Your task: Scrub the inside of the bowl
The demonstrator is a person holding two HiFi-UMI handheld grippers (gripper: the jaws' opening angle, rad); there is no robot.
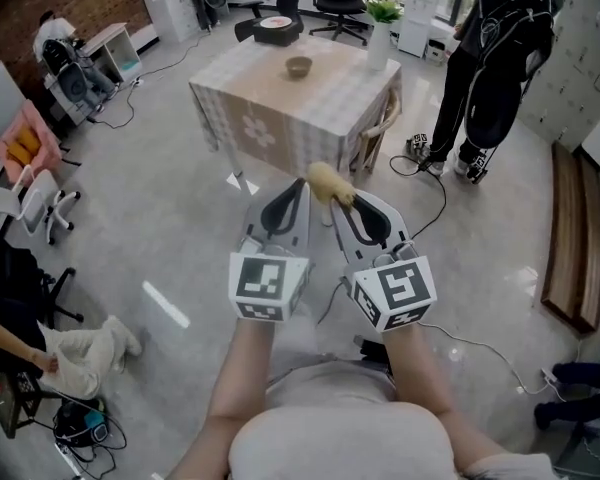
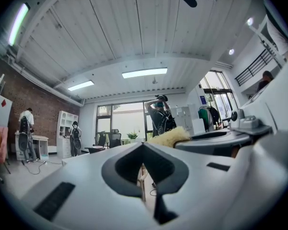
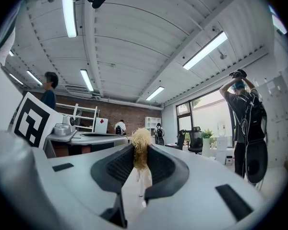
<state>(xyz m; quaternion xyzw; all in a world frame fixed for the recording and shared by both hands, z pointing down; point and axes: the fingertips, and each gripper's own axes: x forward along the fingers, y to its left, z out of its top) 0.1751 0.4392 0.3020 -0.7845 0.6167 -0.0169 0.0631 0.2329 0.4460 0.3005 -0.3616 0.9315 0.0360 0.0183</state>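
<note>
The right gripper (image 1: 338, 204) is clamped on a yellow scrubber (image 1: 326, 181), whose long axis runs from the jaws toward 11 o'clock. The left gripper (image 1: 298, 186) is closed on nothing. The bowl (image 1: 299, 66) sits on the checked table (image 1: 265, 128) at 12 o'clock (well apart from both grippers), with grey floor (image 1: 170, 218) between. A person (image 1: 495, 58) stands at 2 o'clock, near the table's right edge.
</note>
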